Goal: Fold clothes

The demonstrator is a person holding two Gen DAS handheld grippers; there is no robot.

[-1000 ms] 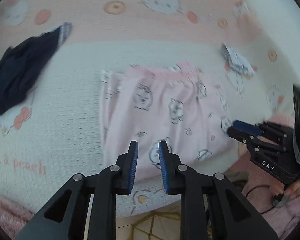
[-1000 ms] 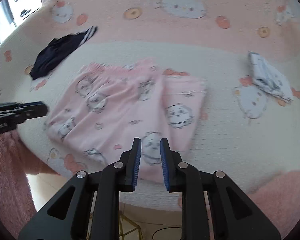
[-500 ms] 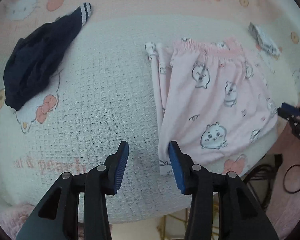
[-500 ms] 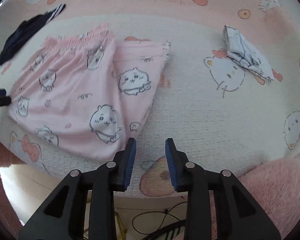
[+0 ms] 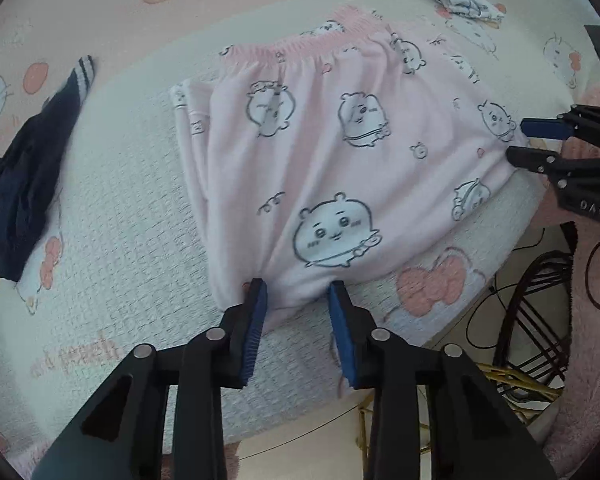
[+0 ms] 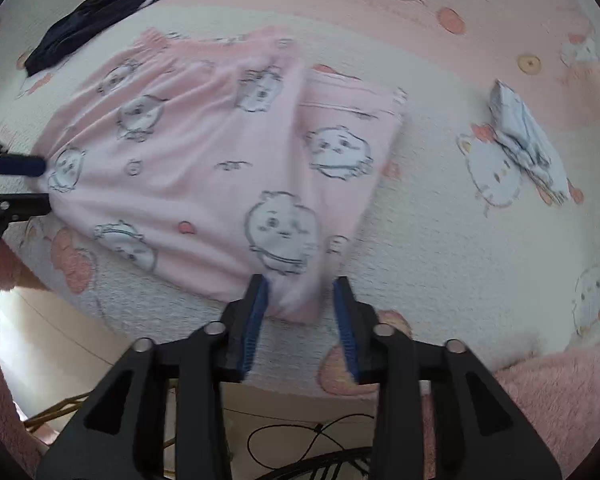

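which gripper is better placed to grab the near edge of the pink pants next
Neither clearly: the left gripper and right gripper each stand open, straddling a near corner of the pink pants.

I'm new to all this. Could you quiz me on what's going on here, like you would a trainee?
1. True or false: both sets of tongs, the left tongs and the right tongs, are open at the near edge of the pink trousers.
2. Which garment lies farthest from the trousers' waistband side where the dark one sits? A) the navy garment B) the white folded cloth C) a red towel
3. Fill in: the trousers lie on a ___ printed with cartoon cats.

Key: 1 true; 2 B; 3 blanket.
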